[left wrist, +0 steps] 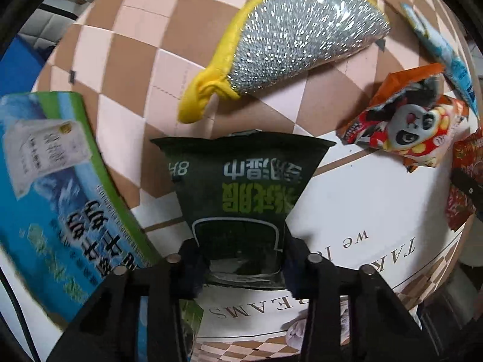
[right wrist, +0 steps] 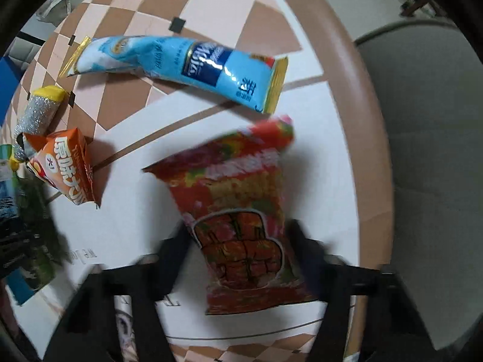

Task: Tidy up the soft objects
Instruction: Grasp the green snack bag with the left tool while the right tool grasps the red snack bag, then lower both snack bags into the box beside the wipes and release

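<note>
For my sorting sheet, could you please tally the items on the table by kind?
Packets: 4 (dark green packet, red packet, orange packet, light blue packet)
Pads: 1 (scouring pad)
Boxes: 1 (blue-green box)
Total: 6

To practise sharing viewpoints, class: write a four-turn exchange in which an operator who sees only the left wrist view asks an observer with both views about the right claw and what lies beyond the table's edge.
Operator: What is at the right claw?
Observer: A red snack packet lies between its fingers; blur hides whether it is pinched.
Operator: And past the table on that side?
Observer: A grey padded seat stands beside its brown rim.
</note>
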A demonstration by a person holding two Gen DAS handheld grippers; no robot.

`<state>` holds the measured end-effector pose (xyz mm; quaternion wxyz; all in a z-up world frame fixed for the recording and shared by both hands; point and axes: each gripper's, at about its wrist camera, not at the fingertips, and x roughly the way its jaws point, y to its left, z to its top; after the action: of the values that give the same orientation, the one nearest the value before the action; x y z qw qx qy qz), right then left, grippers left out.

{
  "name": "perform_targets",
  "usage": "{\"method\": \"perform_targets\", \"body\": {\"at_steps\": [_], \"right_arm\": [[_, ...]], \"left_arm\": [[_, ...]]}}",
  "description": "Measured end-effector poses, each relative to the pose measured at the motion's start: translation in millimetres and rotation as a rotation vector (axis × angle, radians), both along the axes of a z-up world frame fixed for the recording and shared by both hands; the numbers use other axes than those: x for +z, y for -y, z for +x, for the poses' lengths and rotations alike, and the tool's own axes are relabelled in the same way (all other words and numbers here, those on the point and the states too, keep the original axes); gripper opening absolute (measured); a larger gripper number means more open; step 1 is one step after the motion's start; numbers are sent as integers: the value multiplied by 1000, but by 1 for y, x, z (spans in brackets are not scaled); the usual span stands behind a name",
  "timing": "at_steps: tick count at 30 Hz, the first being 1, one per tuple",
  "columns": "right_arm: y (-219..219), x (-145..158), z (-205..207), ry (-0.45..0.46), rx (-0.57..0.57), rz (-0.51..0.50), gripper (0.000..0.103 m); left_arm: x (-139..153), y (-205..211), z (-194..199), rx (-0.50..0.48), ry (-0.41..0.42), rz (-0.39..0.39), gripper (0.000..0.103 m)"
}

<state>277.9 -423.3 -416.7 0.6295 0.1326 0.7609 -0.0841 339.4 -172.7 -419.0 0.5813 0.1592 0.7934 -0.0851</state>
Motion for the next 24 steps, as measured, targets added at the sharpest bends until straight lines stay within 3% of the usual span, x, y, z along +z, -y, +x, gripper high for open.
{"method": "perform_targets", "body": {"at_steps": [5,9,14,19,24], "right_arm": [[-14,28,-22,29,-27,44,49],[-47,75,-45,108,-5,109,49],[-131,148,-52,236,68,219,48],[-242,206,-40,327,176,315,48],[-356,208,-15,319,264,377,49]], "left_arm": [[48,-19,-29,54,103,-87,35],[101,-40,-58,108,177,-182,35],[166,-96,-80,165,263,-247,35],[203,-182,-61,225,329,-203,35],[192,-289,-46,340,320,-107,35]]}}
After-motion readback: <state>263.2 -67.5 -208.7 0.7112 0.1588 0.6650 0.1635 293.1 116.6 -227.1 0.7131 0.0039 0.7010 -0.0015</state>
